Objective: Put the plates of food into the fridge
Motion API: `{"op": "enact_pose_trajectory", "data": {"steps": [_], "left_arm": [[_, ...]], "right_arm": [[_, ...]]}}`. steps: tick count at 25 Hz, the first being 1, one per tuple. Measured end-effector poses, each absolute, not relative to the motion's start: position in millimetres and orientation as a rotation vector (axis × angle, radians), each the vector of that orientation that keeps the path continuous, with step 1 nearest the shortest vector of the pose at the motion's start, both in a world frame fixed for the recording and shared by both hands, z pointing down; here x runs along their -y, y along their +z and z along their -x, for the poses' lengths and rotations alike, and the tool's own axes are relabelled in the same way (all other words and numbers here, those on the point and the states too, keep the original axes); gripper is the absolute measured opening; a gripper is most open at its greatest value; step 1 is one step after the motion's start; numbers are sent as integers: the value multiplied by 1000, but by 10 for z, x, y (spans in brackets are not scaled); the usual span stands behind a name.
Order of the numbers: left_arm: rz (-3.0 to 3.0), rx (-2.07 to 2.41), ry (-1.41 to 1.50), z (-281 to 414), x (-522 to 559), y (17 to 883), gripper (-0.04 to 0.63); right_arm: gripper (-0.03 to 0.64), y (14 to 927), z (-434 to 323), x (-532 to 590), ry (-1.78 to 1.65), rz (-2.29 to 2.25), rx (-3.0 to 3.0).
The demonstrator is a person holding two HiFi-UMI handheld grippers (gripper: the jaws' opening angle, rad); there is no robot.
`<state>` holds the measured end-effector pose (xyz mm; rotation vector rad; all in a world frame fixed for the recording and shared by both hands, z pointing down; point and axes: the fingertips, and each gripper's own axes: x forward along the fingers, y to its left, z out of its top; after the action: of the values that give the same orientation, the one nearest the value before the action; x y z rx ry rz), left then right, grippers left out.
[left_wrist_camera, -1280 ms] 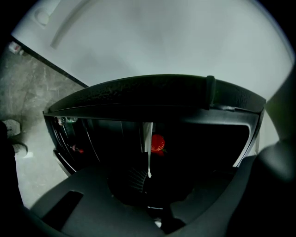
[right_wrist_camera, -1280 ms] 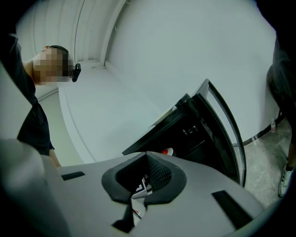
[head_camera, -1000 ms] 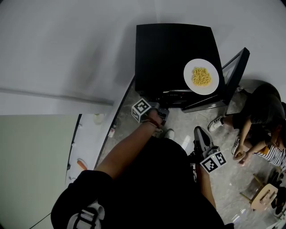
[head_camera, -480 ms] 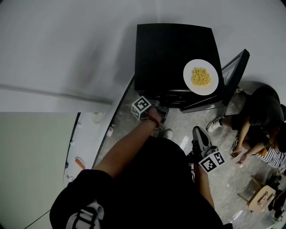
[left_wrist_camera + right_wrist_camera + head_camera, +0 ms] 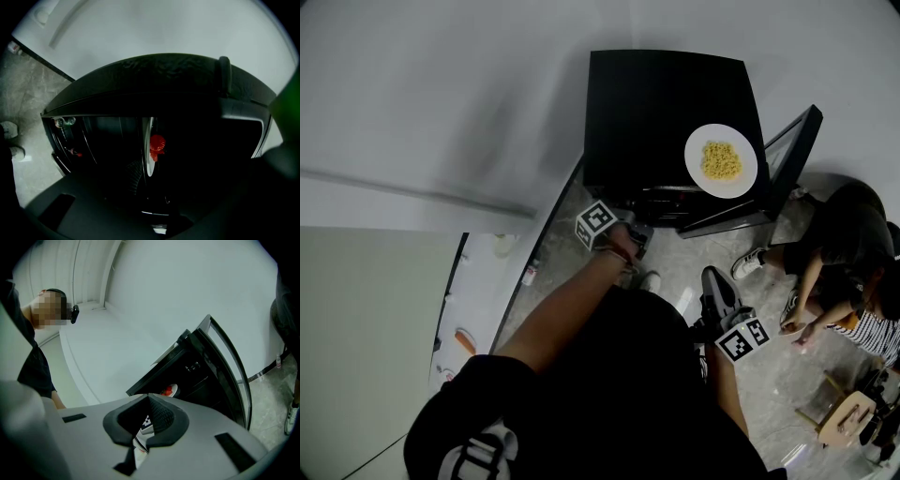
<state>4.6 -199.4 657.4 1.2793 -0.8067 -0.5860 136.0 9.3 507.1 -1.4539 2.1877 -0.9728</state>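
Fridge (image 5: pixel 666 103): a small black box on the grey floor (image 5: pixel 675 267), backed against the white wall (image 5: pixel 487 94). Its door (image 5: pixel 794 145) is swung open on the right in the head view, so the mouth faces you.

Seated person (image 5: pixel 848 244) is on the floor just past the door's outer edge, so room is tight there. Bare floor runs between you and the fridge mouth.

Yellow-food plate (image 5: pixel 721 161) sits flat on the fridge top, near the front right corner and close to the door hinge edge. It is well apart from both of your grippers.

Red-food plate (image 5: pixel 149 145) is inside the fridge. The left gripper view shows it edge-on in a dark interior, with wire rails to its left. The right gripper view shows it just inside the mouth.

Your left gripper (image 5: pixel 636 236) reaches into the fridge mouth, its marker cube (image 5: pixel 597 225) just outside. Its jaws have just been opening. The red-food plate's rim lies between them, with one ribbed pad (image 5: pixel 134 177) just beside it and not pressing, so it's released. The far jaw is lost in the dark.

Your right gripper (image 5: pixel 713 278) hangs back over the floor, below the open door and well apart from both plates. Its jaw tips are together with nothing in them.
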Motion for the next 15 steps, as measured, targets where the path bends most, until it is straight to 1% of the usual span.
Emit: {"op": "enact_pose_trajectory", "data": {"steps": [2, 10, 12, 13, 14, 15], "left_arm": [[-1285, 810, -549, -54, 1956, 6614, 134], [-1301, 809, -464, 38, 1581, 6713, 135], [-1335, 802, -432, 49, 1483, 6695, 116], [-1353, 796, -418, 54, 1439, 6674, 82], [-1368, 789, -409, 56, 1401, 6654, 63], [-1380, 780, -402, 56, 1367, 6635, 63]], "right_arm": [[25, 5095, -1348, -112, -966, 1462, -2216], [25, 5106, -1252, -137, -957, 1435, -2266], [25, 5089, -1215, -149, -955, 1422, -2274], [25, 5081, -1199, -156, -954, 1416, -2277], [25, 5077, -1187, -161, -953, 1411, -2280], [25, 5080, -1180, -164, -952, 1407, -2283]]}}
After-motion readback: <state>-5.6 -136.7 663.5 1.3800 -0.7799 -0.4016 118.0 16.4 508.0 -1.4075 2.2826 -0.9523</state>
